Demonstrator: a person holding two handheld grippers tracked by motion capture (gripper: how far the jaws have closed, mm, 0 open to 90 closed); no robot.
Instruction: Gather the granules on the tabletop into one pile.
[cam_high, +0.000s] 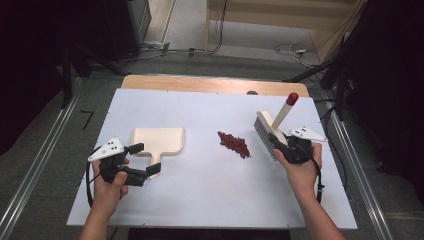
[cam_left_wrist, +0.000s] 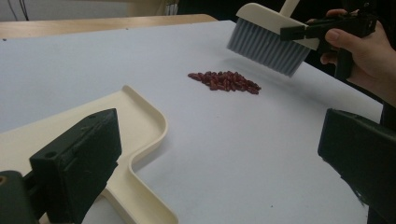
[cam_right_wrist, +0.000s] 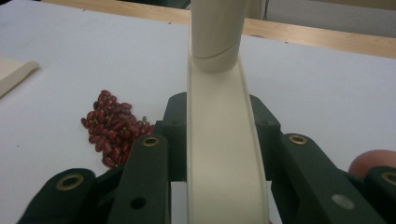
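White table (cam_high: 210, 190), person's two hands in from the bottom of the high view. Right gripper (cam_high: 283, 141) clenched on the cream back of a hand brush (cam_high: 270, 131); in the right gripper view both black jaws press against that cream back (cam_right_wrist: 224, 154) from either side. Brush is tilted, grey bristles (cam_left_wrist: 266, 44) pointing down-left and held clear above the table, red-tipped handle (cam_high: 292, 98) sticking up and away. Small pile of red beans (cam_high: 234, 143) lies on the table just left of the bristles, not touching them. Left gripper (cam_high: 148, 159) is released, jaws spread wide, sitting either side of the short handle of the cream dustpan (cam_high: 157, 141); whether the pads touch the handle, cannot tell, but no squeeze on it. Dustpan lies flat at table left, well apart from the beans, which lie between it and the brush.
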